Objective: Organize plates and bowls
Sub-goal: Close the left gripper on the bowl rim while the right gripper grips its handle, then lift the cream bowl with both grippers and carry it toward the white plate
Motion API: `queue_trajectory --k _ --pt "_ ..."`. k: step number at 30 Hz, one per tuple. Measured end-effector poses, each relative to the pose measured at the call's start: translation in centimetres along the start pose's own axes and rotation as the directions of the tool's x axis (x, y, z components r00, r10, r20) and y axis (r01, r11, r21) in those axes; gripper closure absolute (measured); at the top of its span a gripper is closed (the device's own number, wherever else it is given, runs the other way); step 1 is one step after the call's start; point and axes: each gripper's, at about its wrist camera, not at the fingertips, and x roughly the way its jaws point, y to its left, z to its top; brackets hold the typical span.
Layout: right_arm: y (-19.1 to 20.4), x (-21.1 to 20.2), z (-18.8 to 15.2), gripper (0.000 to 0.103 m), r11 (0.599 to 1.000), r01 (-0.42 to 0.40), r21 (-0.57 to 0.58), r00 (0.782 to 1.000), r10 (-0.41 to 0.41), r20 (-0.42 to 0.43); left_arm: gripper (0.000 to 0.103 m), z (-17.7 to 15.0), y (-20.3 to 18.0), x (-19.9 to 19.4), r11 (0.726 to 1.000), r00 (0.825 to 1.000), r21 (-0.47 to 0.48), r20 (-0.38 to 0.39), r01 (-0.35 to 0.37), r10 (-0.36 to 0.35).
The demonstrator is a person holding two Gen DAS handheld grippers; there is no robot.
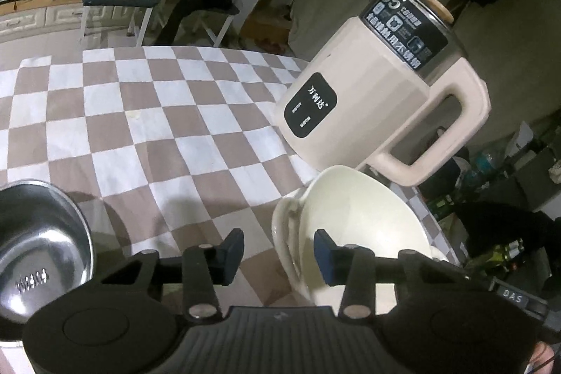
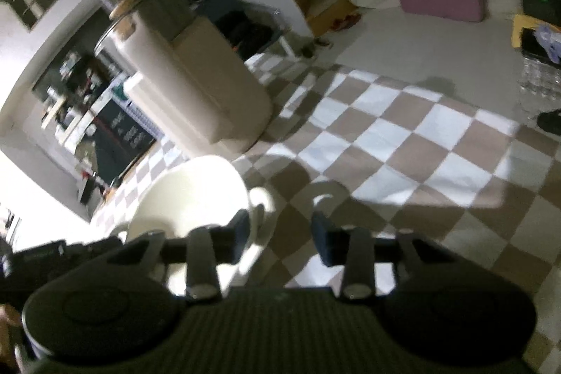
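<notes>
My left claw (image 1: 278,256) is matte black, with a ribbed centre plate, round housings either side, silver pivot pins and dark blue pads (image 1: 324,256). My right claw (image 2: 280,239) looks the same. A side label reads "DAS".

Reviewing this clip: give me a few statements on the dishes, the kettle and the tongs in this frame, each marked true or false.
1. A metal bowl sits on the checkered tablecloth. True.
2. The cream bowl lies tilted in a second cream dish. True.
3. The kettle stands to the left of the metal bowl. False: in the left wrist view it stands far to the right, behind the cream bowl.
4. The left tongs clamp the metal bowl. False: their jaws straddle the cream dish's rim, with a gap showing.
5. The right tongs hold a plate. False: only tablecloth shows between their jaws.
</notes>
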Motion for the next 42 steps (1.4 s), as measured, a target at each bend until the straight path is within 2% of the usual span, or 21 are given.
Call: queue_trajectory --k 2,4,6,9,17,20,26,31,42 --pt "0.3 0.2 0.2 0.064 1.000 -0.006 -0.028 1.000 0.006 -0.011 0.062 0.2 0.1 0.3 1.000 1.000 -0.003 0.004 0.004 -0.004" --pt "0.6 0.4 0.5 0.064 0.998 -0.010 -0.055 1.000 0.009 -0.021 0.068 0.2 0.3 0.6 1.000 1.000 -0.025 0.008 0.015 -0.014" --pt "0.9 0.8 0.7 0.064 0.997 -0.018 -0.072 0.999 0.016 -0.041 0.080 0.0 0.3 0.8 0.999 1.000 -0.038 0.015 0.026 -0.025" --pt "1.2 1.6 0.8 0.064 0.996 -0.002 -0.086 0.998 -0.004 -0.070 0.086 -0.1 -0.1 1.1 0.999 0.999 -0.017 0.012 0.030 -0.030" --pt "1.4 3.1 1.4 0.075 0.995 -0.002 -0.097 0.996 -0.007 -0.093 0.085 -0.2 -0.6 1.9 1.000 1.000 0.013 0.002 0.009 -0.009" --pt "1.7 3.2 1.3 0.075 0.993 0.014 -0.118 0.995 -0.025 -0.093 0.085 -0.3 -1.1 2.1 0.999 1.000 0.028 0.004 -0.020 0.020" --pt "2.1 2.9 1.0 0.074 0.988 0.031 -0.152 0.996 -0.043 -0.075 0.085 -1.0 -1.2 1.6 0.999 0.999 0.040 0.031 -0.022 0.021" --pt "2.3 2.1 -0.1 0.074 0.979 0.030 -0.201 0.996 -0.045 -0.071 0.085 -1.7 -1.6 0.8 0.997 0.999 0.067 0.022 -0.029 0.027" --pt "2.7 -1.0 -0.6 0.073 0.975 0.021 -0.220 0.998 -0.035 -0.061 0.084 -3.1 -3.8 -3.0 0.992 0.999 0.117 0.036 -0.037 0.033"
